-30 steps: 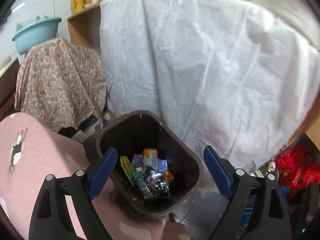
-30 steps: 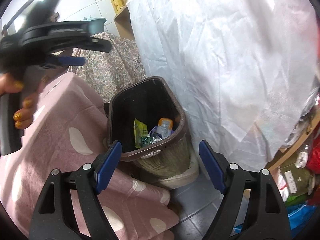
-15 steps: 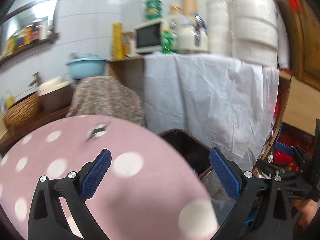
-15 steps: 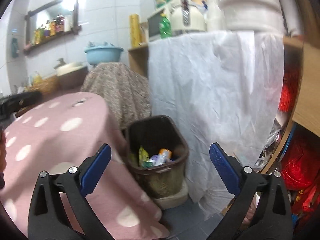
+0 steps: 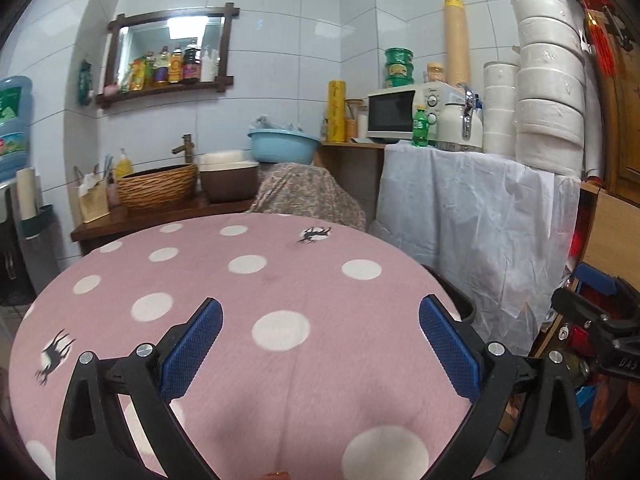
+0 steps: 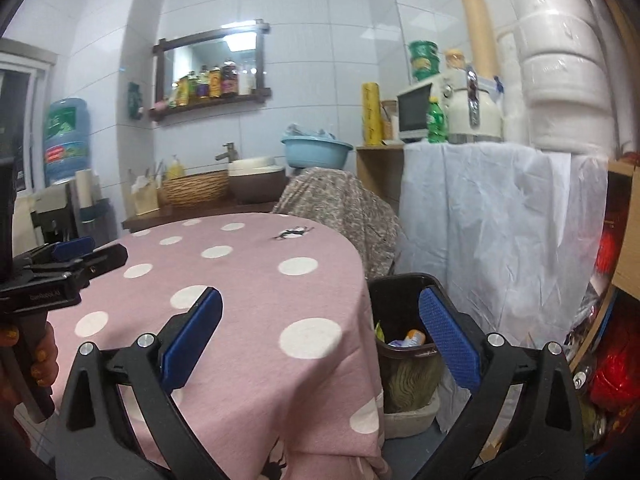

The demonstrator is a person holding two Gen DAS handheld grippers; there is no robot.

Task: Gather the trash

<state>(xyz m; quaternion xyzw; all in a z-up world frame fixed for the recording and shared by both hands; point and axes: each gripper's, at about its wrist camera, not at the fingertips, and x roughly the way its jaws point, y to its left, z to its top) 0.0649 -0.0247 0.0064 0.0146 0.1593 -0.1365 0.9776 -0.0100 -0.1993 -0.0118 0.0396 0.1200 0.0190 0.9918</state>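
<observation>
A dark brown trash bin [image 6: 404, 292] stands on the floor right of the round table, with several wrappers [image 6: 402, 338] inside; in the left wrist view only its rim [image 5: 460, 300] shows past the table edge. The table has a pink polka-dot cloth [image 5: 280, 280], also in the right wrist view [image 6: 248, 280]. My left gripper [image 5: 320, 344] is open and empty above the table; it also shows at the left of the right wrist view [image 6: 80, 254]. My right gripper [image 6: 320, 340] is open and empty, over the table's right edge beside the bin.
A white sheet [image 5: 480, 216] drapes a shelf behind the bin, with a microwave [image 5: 404, 112], kettle and stacked bowls on top. A floral-covered item [image 5: 308, 196] and a counter with a wicker basket [image 5: 156, 188] stand behind the table. Red bags [image 6: 616, 360] lie at right.
Both grippers have pulled up and back from over the bin. The views now look level across the table and the bin has dropped out of the centre.
</observation>
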